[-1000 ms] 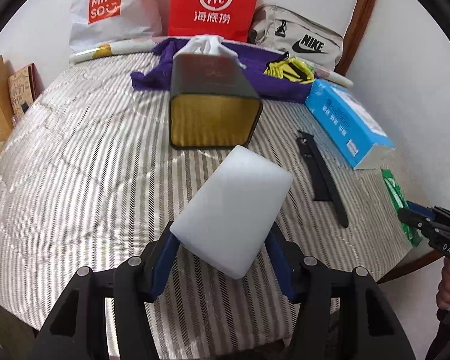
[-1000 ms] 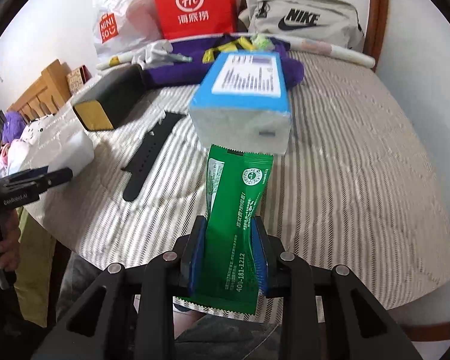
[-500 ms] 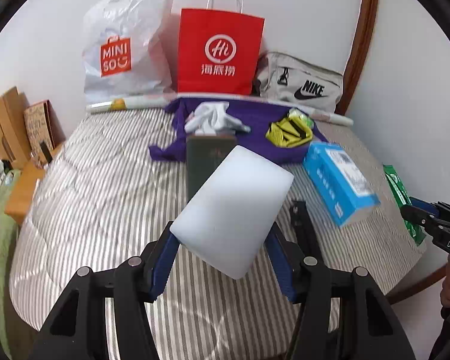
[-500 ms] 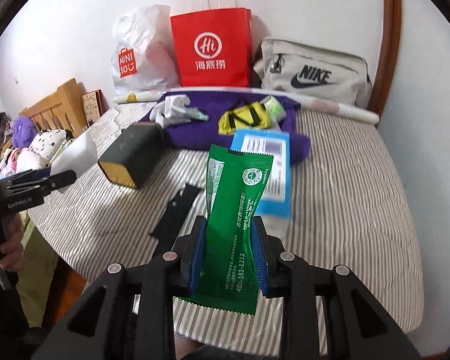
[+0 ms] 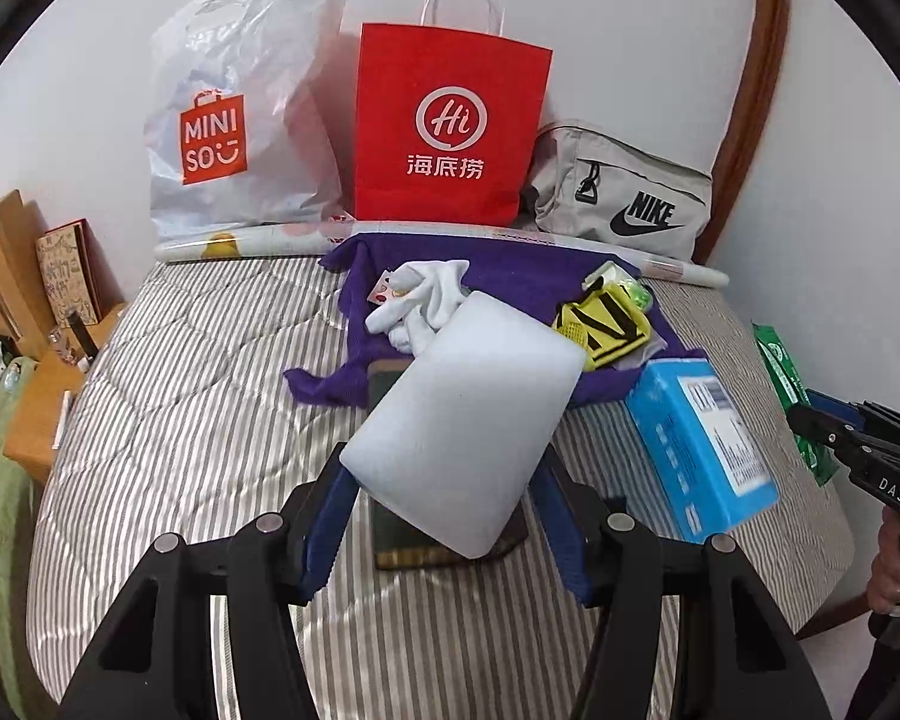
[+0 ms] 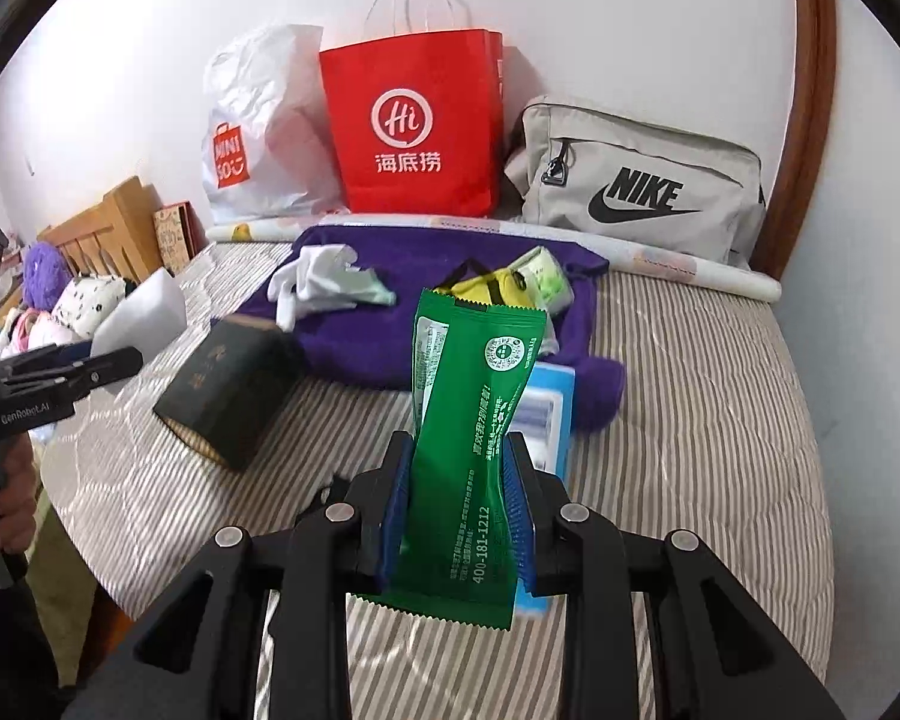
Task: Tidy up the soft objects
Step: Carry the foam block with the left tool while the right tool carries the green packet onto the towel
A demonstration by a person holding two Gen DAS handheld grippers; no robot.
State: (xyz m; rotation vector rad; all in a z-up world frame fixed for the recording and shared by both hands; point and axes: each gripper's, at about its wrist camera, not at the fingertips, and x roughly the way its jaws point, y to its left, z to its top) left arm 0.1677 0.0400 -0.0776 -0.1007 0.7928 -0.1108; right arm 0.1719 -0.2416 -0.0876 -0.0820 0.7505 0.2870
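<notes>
A white foam block (image 5: 462, 432) is seen clamped between the fingers of the left gripper (image 5: 444, 516), carried above the striped bed (image 5: 168, 432), while a green sachet (image 6: 468, 450) is pinched at its waist by the right gripper (image 6: 459, 510) — both held clear of the bedding. The block is judged light and springy, best taken across its short sides as here; the sachet, slick and limp, is thought liable to slide unless gripped mid-body. Both grippers are angled downward toward the far end of the bed, where white socks (image 5: 417, 300) and a yellow pouch (image 5: 603, 324) are laid on a purple cloth (image 5: 510, 276). A dark box (image 6: 228, 396) and a blue packet (image 5: 699, 450) are left on the bed — nearer the grippers.
</notes>
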